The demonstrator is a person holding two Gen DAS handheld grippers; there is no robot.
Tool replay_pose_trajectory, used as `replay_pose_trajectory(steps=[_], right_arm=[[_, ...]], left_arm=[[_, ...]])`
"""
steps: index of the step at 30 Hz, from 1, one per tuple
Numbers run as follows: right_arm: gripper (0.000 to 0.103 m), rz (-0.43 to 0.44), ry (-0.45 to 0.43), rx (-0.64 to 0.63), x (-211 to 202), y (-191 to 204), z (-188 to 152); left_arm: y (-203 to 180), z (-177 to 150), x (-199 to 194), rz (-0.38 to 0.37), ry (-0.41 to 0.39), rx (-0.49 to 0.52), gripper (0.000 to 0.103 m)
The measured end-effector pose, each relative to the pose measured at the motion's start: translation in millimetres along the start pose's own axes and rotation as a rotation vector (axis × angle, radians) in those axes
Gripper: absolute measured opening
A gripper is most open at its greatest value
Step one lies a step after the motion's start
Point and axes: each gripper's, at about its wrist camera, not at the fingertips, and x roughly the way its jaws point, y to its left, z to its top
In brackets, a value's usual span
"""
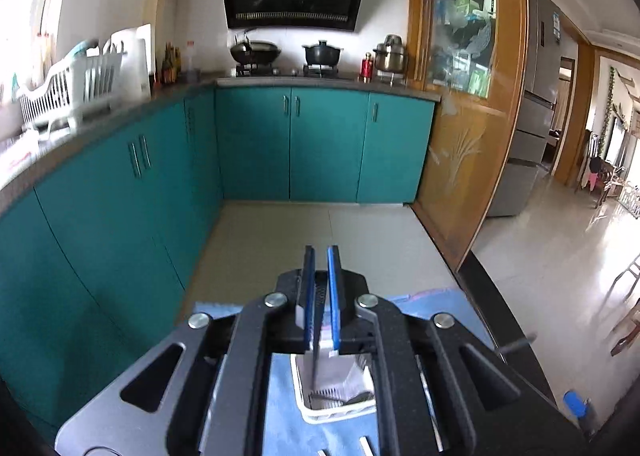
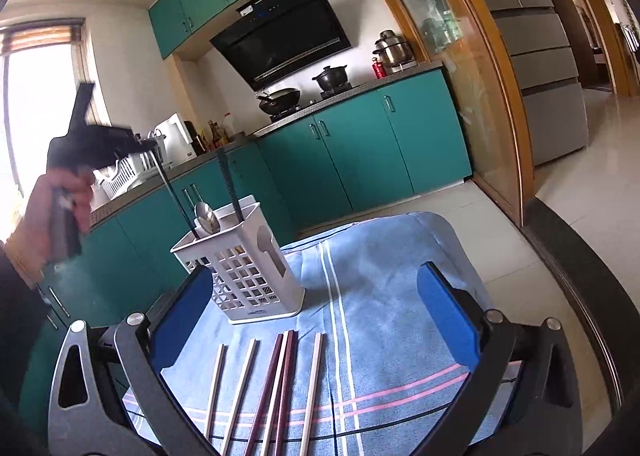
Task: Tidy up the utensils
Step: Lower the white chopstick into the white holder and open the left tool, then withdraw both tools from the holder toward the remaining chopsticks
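Note:
A white slotted utensil holder (image 2: 248, 276) stands on a blue striped cloth (image 2: 380, 256); it holds a metal spoon (image 2: 206, 216) and an upright dark chopstick (image 2: 230, 188). A hand holds my left gripper (image 2: 150, 146) above and left of the holder. In the left wrist view the left gripper (image 1: 322, 252) has its blue pads a narrow gap apart. A thin dark chopstick (image 1: 316, 348) hangs between them, its lower end inside the holder (image 1: 336, 412). My right gripper (image 2: 316, 276) stands wide open and empty over several pale and dark red chopsticks (image 2: 280, 376) lying on the cloth.
Teal cabinets (image 1: 256, 144) run along the left and back under a grey counter with a white dish rack (image 1: 68, 92). A wok (image 1: 256, 50) and pots sit on the stove. A wooden glass door (image 1: 468, 116) stands at right. The table's dark edge (image 2: 580, 276) runs along the right.

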Motion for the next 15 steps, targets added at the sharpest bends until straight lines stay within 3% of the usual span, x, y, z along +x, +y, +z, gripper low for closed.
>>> replay_pose_trajectory(steps=[3,5,9,15], right_arm=[[0.1,0.002,0.008,-0.016,0,3,-1],[0.1,0.001,0.011,-0.028,-1,5,-1],[0.1,-0.011,0.031,-0.054,-2,12,-3],[0.1,-0.042,0.109,-0.116,-5,31,-16]], left_arm=[[4,-30,-18,0.015,-0.04,0.003,0.072],[2,-53,-43,0.026,-0.069,0.019,0.077],[-3,-116,-89,0.026,-0.029,0.028,0.087],[-2,-217,-111,0.008,0.121,-0.056,0.088]])
